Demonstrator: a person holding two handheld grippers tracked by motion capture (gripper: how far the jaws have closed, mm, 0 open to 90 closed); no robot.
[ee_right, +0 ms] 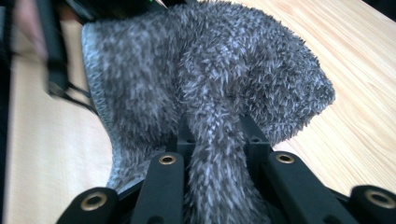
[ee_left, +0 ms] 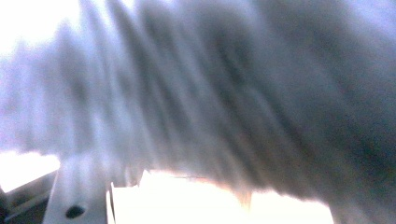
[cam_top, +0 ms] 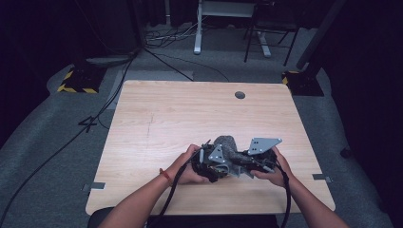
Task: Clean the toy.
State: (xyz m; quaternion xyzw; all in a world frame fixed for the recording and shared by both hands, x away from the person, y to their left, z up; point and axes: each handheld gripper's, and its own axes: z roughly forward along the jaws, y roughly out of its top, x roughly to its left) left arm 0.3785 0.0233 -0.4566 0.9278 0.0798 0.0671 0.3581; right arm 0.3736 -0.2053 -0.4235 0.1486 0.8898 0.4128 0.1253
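A grey fuzzy cloth [cam_top: 227, 144] is bunched between both grippers above the near middle of the wooden table [cam_top: 180, 114]. My right gripper [cam_top: 248, 161] comes at it from the right. In the right gripper view its black jaws [ee_right: 217, 135] pinch a fold of the cloth [ee_right: 233, 70], and the rest of the cloth bulges beyond them. My left gripper [cam_top: 211, 164] sits against the cloth's left side. The left gripper view is a close blur of grey cloth [ee_left: 224, 93] pressed near the lens, with the jaws hidden in it.
A round cable hole [cam_top: 240, 95] sits at the table's far edge. Cables trail over the grey floor on the left. Yellow-and-black striped bases [cam_top: 78, 81] stand off the far corners, and white desk legs [cam_top: 197, 33] stand behind.
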